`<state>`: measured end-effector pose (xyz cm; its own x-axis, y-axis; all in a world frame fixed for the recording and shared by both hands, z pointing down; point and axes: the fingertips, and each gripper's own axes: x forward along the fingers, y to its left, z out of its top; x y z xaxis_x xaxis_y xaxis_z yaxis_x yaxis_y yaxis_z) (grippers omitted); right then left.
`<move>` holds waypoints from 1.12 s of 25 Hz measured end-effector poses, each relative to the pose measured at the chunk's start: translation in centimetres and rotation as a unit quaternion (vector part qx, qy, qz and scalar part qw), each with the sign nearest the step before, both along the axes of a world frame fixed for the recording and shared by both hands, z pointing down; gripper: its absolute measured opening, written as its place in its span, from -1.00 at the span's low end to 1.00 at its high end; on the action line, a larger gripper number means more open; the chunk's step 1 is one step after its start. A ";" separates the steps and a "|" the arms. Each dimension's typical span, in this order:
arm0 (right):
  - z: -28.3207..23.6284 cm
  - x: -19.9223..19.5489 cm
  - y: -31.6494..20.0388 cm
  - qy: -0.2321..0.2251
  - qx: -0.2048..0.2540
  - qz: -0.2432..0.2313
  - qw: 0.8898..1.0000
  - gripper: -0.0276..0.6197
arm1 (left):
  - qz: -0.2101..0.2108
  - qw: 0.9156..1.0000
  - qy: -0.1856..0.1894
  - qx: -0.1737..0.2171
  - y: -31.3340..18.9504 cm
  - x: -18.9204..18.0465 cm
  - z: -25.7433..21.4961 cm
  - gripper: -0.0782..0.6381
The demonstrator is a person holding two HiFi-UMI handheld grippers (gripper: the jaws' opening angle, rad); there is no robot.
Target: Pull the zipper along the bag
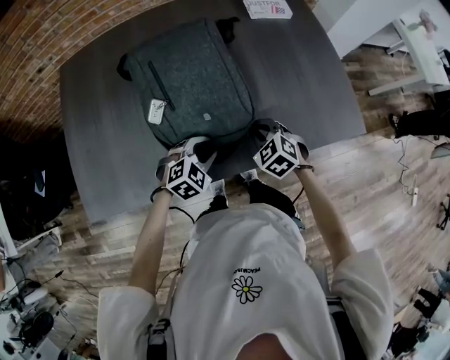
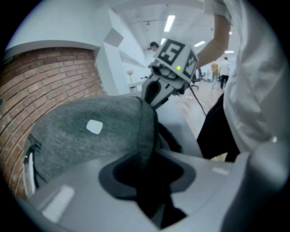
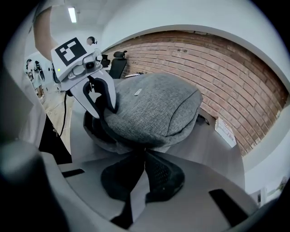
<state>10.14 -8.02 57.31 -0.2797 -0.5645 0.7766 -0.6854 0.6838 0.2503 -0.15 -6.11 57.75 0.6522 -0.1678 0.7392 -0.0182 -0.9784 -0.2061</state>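
Observation:
A grey fabric backpack [image 1: 190, 77] lies flat on the dark table [image 1: 91, 140], its near edge toward me. My left gripper [image 1: 193, 146] is shut on the left part of that edge; in the left gripper view the jaws [image 2: 147, 156] pinch the bag's seam fold [image 2: 146, 131]. The right gripper [image 1: 271, 128] bites the same edge further right, jaws together at the rim [image 3: 142, 154]. Whether a zipper pull lies between its pads is hidden. Each gripper shows in the other's view: the right gripper [image 2: 152, 97] and the left gripper [image 3: 102, 102].
A white tag [image 1: 156, 110] hangs beside the front pocket zipper [image 1: 160, 84]. A printed booklet [image 1: 267, 8] lies at the table's far edge. A brick wall [image 3: 217, 68] stands behind the table. The table's near edge runs just under both grippers, against my body.

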 end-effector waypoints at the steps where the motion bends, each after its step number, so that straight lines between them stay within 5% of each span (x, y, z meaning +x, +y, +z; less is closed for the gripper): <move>1: -0.1 0.1 0.2 -0.003 -0.005 0.000 1.000 -0.90 | -0.001 1.000 0.001 -0.001 0.0 0.0 0.0 -0.44; 12: -0.8 -3.4 3.5 0.000 -0.048 -0.070 0.996 -0.90 | -0.004 1.000 0.013 -0.009 -0.2 0.1 0.4 -0.44; 21: -0.3 -4.2 4.2 0.016 -0.045 -0.078 0.996 -0.90 | 0.002 0.999 0.031 0.007 0.7 0.3 -0.9 -0.41; 24: -0.3 -3.6 4.0 0.038 -0.044 -0.099 0.993 -0.90 | -0.009 0.998 0.066 0.009 0.9 -1.4 -3.6 -0.25; 28: -0.5 -3.3 3.7 0.048 -0.045 -0.113 0.991 -0.90 | -0.042 0.997 0.054 0.029 -0.5 -6.3 -4.3 -0.22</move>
<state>6.88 -4.32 56.82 -0.3128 -0.4242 0.8498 -0.4884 0.8392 0.2392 -6.44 -6.58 53.47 0.7098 -0.2653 0.6526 -0.1241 -0.9590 -0.2548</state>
